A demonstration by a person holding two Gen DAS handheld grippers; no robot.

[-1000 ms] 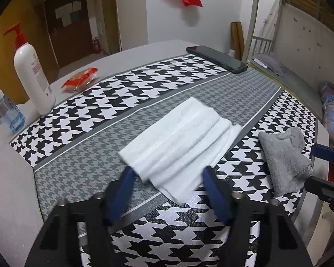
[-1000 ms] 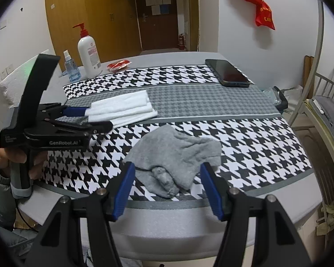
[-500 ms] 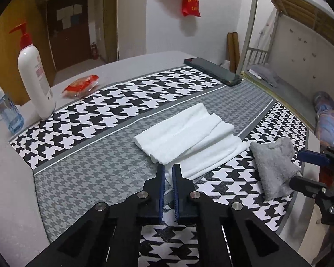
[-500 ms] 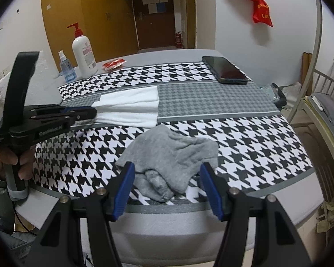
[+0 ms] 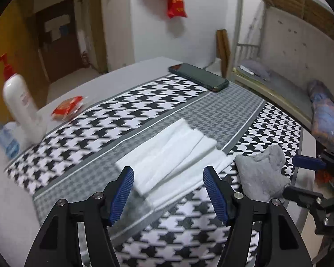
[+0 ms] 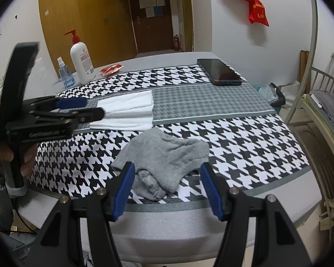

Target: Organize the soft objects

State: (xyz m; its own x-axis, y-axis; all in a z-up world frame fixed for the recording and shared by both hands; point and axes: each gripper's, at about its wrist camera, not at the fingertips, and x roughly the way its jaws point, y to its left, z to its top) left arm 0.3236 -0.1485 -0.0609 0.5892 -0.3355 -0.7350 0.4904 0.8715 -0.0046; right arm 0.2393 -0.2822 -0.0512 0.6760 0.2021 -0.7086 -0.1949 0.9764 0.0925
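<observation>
In my left view, my left gripper (image 5: 168, 191) gapes wide and holds nothing. One folded white fluffy towel (image 5: 169, 153) lies mid-frame on the checked black-and-white cloth (image 5: 113, 120). One crumpled grey fuzzy cloth (image 5: 261, 173) sits at its right.

In my right view, my right gripper (image 6: 167, 189) is wide open and empty, low in frame. The grey cloth's near edge lies between its fingers.

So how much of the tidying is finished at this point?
Roughly half, it seems. The white towel lies folded flat on the table. Nothing is held: the left gripper is open at its near end. The right gripper, open, faces the gray cloth, which remains crumpled.
</observation>
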